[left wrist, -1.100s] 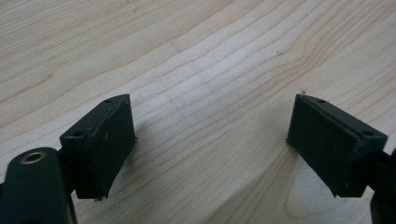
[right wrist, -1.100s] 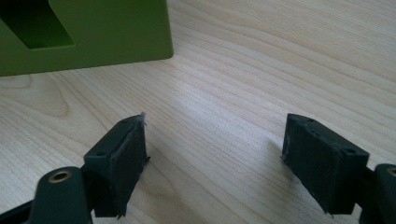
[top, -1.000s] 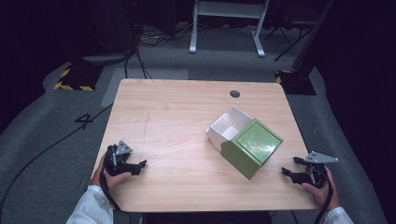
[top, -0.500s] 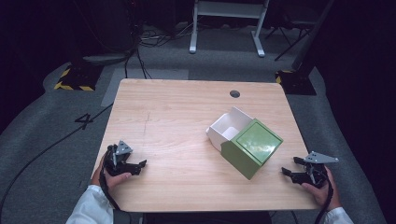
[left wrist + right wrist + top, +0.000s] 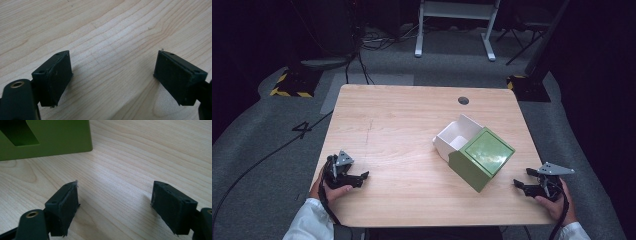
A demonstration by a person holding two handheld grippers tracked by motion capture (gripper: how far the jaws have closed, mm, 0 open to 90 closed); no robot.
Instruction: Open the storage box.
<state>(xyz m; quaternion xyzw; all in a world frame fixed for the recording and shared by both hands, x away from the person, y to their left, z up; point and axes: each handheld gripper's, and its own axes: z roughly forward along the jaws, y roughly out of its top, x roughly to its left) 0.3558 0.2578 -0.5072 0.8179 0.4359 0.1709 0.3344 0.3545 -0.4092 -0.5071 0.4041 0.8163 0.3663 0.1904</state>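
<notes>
A green box (image 5: 481, 157) lies on the wooden table (image 5: 402, 125), right of centre, with a white drawer (image 5: 457, 137) slid partway out of its far-left end. Its green side with a dark cut-out (image 5: 45, 135) fills the top left of the right gripper view. My right gripper (image 5: 523, 180) rests near the table's front right corner, open and empty, a short way right of the box. My left gripper (image 5: 362, 177) rests near the front left edge, open, with bare wood between its pads (image 5: 56, 75).
A round cable hole (image 5: 463, 100) sits near the table's far edge. Beyond the table are a white metal frame (image 5: 454, 30), floor cables and black-yellow hazard tape (image 5: 289, 92). The table's left half holds bare wood.
</notes>
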